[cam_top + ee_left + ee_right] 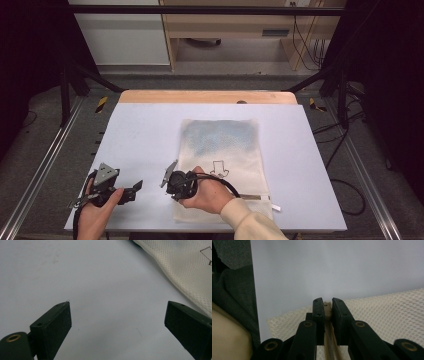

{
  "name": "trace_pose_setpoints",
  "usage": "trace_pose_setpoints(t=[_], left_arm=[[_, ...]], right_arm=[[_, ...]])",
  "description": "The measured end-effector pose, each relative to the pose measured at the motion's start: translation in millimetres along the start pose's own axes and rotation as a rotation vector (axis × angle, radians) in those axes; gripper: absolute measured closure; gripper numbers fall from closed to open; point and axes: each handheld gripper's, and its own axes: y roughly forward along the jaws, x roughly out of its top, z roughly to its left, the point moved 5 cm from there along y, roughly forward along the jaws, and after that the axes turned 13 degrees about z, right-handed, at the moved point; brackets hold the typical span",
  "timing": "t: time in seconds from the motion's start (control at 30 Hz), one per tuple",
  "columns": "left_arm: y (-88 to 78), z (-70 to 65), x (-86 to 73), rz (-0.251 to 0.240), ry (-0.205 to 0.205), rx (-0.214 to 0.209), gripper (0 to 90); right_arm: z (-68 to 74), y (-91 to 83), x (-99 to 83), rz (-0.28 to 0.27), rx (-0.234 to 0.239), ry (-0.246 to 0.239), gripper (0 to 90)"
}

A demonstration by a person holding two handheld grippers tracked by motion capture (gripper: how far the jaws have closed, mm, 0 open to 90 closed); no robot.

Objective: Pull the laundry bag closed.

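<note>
Mesh bag (220,160) lies flat on the white table (145,130), centre-right, w/ a small line drawing on it. Right gripper (328,305) sits at the bag's near left edge, jaws nearly closed on the zipper (329,340) (beige teeth run between them). Left gripper (117,322) is wide open, nothing in it, over bare table just left of the bag.

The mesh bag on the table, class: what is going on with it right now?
A person works at a white table with a claw in each hand. The right claw is shut on the zip at the near edge of the mesh bag. The left claw is open over bare table beside the bag, holding nothing.
</note>
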Motion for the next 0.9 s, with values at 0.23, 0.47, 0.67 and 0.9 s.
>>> trace_pose_setpoints(t=[0.23, 0.47, 0.67, 0.9], left_arm=[[-6.1, -25.3, -3.6, 0.017, 0.071, -0.057, 7.6], [-2.9, -54.7, -7.2, 0.061, 0.126, -0.172, 7.8], [0.3, -73.1, -7.9, 0.066, 0.141, -0.253, 8.5], [6.5, -87.4, -7.6, 0.074, 0.149, -0.326, 9.6]], right_arm=[[-3.1, -14.0, 0.6, -0.006, -0.001, -0.008, 81.5], [-4.2, -20.4, 0.5, -0.014, -0.014, -0.017, 81.5], [-4.0, -19.4, 0.9, -0.015, -0.01, -0.029, 81.6], [-6.4, -21.0, 2.8, -0.016, -0.003, -0.021, 81.6]])
